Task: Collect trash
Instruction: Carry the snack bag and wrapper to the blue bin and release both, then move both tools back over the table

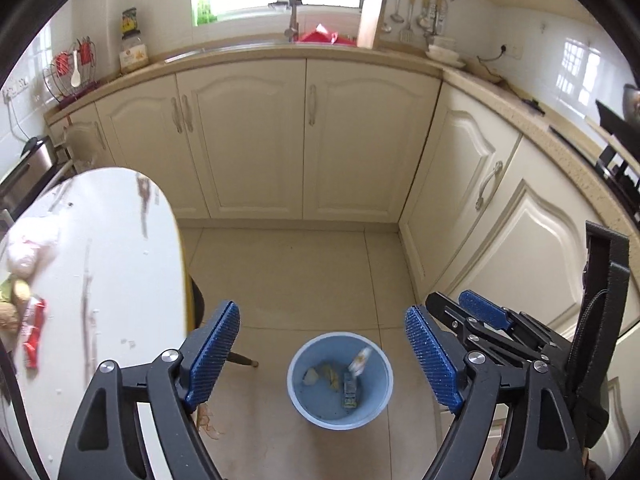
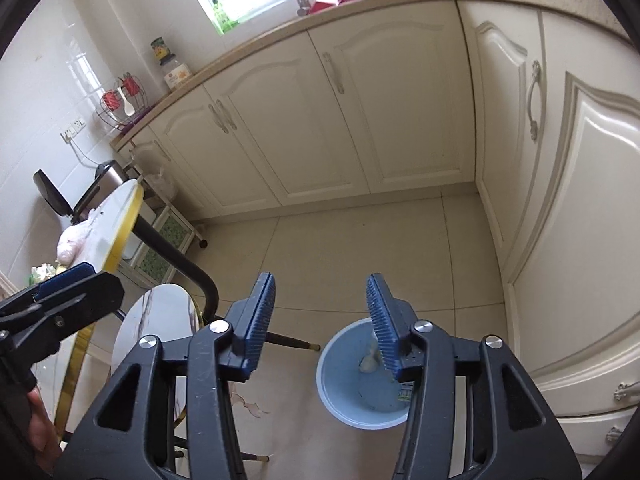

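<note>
- A blue bin point(image 1: 340, 380) stands on the tiled floor point(image 1: 296, 272) near the cream corner cabinets point(image 1: 248, 136); inside lie yellowish scraps point(image 1: 320, 374), a small carton point(image 1: 349, 390) and a blurred pale wrapper point(image 1: 360, 360).
- The left gripper point(image 1: 322, 356) is above the bin, its blue fingers point(image 1: 214, 354) wide apart with nothing between them.
- The right gripper point(image 2: 320, 320) is beside it over the bin point(image 2: 352, 384), its fingers point(image 2: 384, 320) also apart and empty.
- To the left, a white tabletop point(image 1: 112, 264) carries a red wrapper point(image 1: 34, 332) and a pink bag point(image 1: 28, 248).
</note>
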`<action>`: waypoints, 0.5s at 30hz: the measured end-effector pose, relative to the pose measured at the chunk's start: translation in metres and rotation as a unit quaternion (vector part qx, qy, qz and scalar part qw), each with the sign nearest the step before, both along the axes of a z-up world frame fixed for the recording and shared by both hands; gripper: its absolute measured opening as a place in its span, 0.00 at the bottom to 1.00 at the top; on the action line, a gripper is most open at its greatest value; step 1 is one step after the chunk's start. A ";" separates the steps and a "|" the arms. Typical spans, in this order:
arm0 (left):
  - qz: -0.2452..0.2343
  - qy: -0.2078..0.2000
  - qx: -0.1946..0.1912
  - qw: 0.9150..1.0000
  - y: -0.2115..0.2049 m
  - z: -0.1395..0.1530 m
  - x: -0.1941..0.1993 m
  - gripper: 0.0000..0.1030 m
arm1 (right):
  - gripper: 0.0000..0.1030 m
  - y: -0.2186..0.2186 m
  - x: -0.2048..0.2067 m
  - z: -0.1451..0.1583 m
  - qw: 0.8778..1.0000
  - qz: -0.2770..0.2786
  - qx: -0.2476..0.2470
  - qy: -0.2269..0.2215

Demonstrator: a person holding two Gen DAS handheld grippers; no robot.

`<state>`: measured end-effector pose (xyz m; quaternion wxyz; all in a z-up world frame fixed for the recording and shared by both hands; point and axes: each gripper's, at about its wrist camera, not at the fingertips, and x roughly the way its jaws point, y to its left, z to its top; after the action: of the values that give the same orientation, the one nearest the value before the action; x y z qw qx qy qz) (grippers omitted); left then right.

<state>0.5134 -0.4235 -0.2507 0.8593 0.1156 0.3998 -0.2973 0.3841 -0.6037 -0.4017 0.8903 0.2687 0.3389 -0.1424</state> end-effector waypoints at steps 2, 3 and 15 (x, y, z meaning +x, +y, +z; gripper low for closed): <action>-0.002 -0.009 -0.011 1.000 0.017 0.010 -0.019 0.84 | 0.51 0.008 -0.005 0.013 1.000 0.002 -0.007 -0.009; 0.000 -0.016 -0.015 1.000 0.024 0.016 -0.026 0.84 | 0.53 0.012 -0.009 0.021 1.000 0.001 -0.012 -0.016; 0.056 -0.104 -0.070 0.991 0.175 0.084 -0.148 0.99 | 0.74 0.113 -0.051 0.131 0.990 0.058 -0.084 -0.100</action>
<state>0.3657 -0.2485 -0.1671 0.9174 0.0626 0.2922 -0.2628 0.3334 -0.4911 -0.2706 0.9457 0.1860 0.2505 -0.0906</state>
